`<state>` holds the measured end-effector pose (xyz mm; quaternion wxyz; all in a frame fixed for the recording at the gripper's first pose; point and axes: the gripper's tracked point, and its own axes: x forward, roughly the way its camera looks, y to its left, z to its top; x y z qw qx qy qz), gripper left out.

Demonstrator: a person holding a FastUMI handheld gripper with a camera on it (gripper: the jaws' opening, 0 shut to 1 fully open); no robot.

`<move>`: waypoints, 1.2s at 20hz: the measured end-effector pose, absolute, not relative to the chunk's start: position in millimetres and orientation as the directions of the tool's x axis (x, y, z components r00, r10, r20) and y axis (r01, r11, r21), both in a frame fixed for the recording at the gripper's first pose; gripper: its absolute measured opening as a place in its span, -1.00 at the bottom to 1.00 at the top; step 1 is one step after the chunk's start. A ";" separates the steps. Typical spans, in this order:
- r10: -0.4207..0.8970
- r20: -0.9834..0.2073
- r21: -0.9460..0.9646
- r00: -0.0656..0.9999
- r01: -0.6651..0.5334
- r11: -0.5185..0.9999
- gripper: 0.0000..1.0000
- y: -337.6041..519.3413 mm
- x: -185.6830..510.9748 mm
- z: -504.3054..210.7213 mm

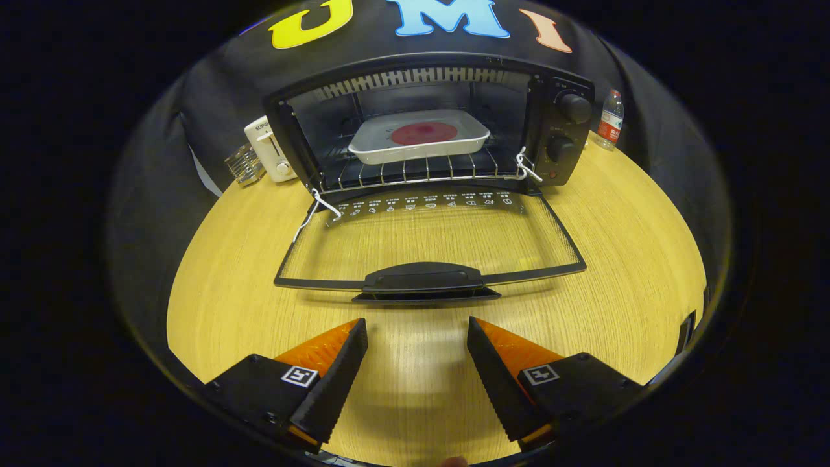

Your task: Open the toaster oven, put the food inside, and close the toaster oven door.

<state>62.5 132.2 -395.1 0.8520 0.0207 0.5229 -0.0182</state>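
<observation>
gripper view: tray (419, 135) in toaster oven (428, 123), beyond spread gripper (417, 327).

table (616, 272): pale wood grain, soft sheen | toaster oven (564, 139): matt black casing | door (428, 243): clear glass, plastic handle | rack (415, 172): shiny wire metal | dish (418, 136): glossy white | gripper (417, 327): spread wide, fingers' inner faces ridged

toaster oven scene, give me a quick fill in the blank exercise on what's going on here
1. The toaster oven door is ____, lying flat toward the gripper.
2. The white tray holding the red food rests on the wire ____ inside the oven.
3. The gripper's fingers are ____, with nothing between them.
4. The door handle sits just ____ of the fingers.

Missing words: open; rack; open; ahead
</observation>
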 end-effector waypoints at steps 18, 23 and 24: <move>-0.029 -0.847 -0.018 0.532 0.025 1.000 0.93 129.7 74.0 -369.2; -0.011 -0.829 0.006 0.559 0.029 1.000 0.93 131.2 75.0 -353.2; -0.010 -0.822 0.004 0.569 0.024 1.000 0.93 131.4 75.6 -349.1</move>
